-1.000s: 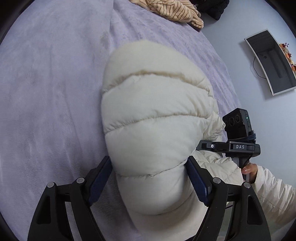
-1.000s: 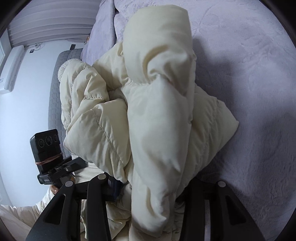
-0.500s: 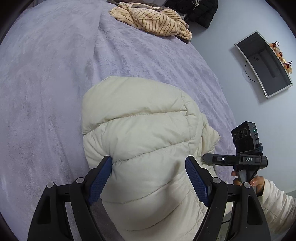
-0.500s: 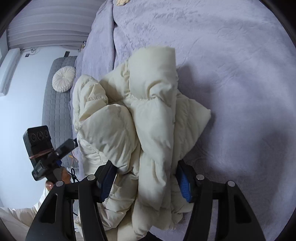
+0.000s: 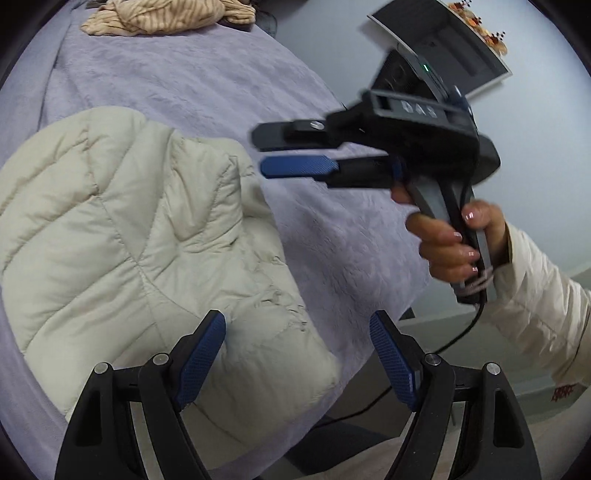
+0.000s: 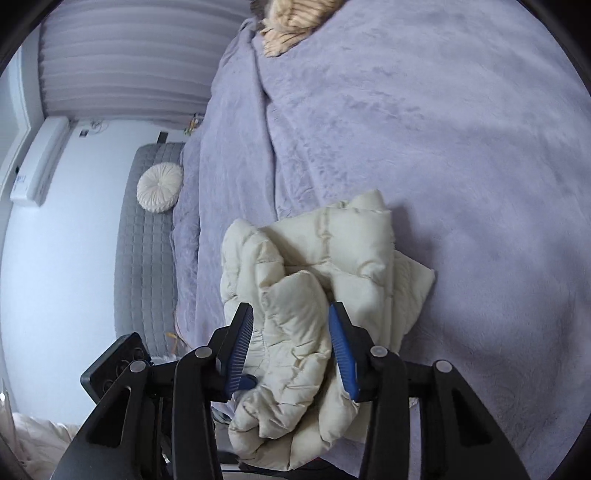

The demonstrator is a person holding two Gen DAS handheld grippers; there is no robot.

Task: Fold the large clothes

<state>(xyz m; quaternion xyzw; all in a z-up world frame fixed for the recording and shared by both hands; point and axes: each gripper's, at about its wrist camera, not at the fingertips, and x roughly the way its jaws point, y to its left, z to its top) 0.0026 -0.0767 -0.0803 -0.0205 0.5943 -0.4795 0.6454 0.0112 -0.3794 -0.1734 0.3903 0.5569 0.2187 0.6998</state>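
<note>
We see L gripper apart over cream puffer jacket; R gripper closing, prob. clear of it.

puffer jacket sits on the bed right under the right gripper, striped garment way out ahead of it.

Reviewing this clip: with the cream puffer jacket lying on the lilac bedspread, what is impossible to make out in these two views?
- Cream quilted puffer jacket: right wrist view, near end hidden behind the right tongs, whose jaws are closing; contact unclear.
- Same jacket, left wrist view: left edge cut off by the frame.
- Tan striped garment: cropped at the top in both views.
- Right tongs, left wrist view: motion-blurred.
</note>
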